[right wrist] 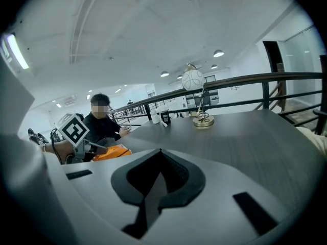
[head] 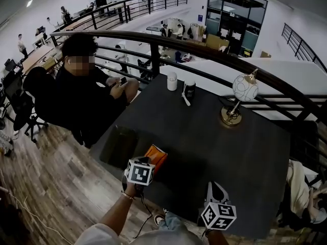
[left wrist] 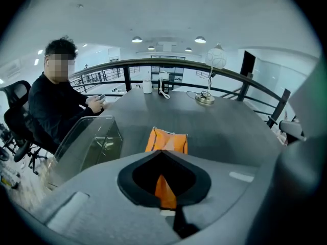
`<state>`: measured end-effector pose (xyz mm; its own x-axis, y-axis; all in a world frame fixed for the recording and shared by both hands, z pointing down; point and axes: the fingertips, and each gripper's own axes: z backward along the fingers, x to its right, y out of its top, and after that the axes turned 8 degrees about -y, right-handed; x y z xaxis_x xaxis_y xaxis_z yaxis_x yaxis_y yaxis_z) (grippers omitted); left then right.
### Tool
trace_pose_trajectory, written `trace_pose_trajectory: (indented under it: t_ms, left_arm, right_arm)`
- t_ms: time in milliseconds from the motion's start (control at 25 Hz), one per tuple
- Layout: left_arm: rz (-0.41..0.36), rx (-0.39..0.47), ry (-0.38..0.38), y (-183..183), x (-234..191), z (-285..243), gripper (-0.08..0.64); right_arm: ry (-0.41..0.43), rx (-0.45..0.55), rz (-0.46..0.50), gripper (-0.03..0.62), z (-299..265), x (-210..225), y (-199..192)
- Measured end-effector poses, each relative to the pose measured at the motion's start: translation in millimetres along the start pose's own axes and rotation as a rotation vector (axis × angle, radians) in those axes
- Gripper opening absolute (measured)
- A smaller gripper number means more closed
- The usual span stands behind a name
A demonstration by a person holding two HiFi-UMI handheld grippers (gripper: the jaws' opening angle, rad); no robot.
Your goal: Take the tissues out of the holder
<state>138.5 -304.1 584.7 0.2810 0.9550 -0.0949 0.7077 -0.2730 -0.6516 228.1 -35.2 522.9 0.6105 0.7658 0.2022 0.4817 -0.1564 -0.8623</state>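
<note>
Pinching near end of orange tissue pack [left wrist: 167,139] with left gripper [left wrist: 162,153], jaws almost together, orange sliver in the slit. Lying flat on table [head: 245,137] just beside clear holder [left wrist: 92,139], already out; probably held low for setting down. Resting right gripper [right wrist: 160,152] aside, jaws closed on nothing, likely spare. Cannot confirm actual contact: hidden under gripper body, as is holder's lower edge.

An open-plan office on a mezzanine; railing [head: 214,52], long desks [head: 38,55] with seated people, swivel chair [head: 18,98], glass-walled rooms [head: 240,19].
</note>
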Motion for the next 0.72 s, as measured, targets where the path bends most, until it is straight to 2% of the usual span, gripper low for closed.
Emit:
trace_pose_trajectory:
  t_ms: [720]
  left_arm:
    - [0.025, -0.005, -0.016, -10.1, 7.3, -13.9, 0.009]
  right_arm:
    - [0.001, -0.034, 0.009, 0.006, -2.2, -5.4, -6.6]
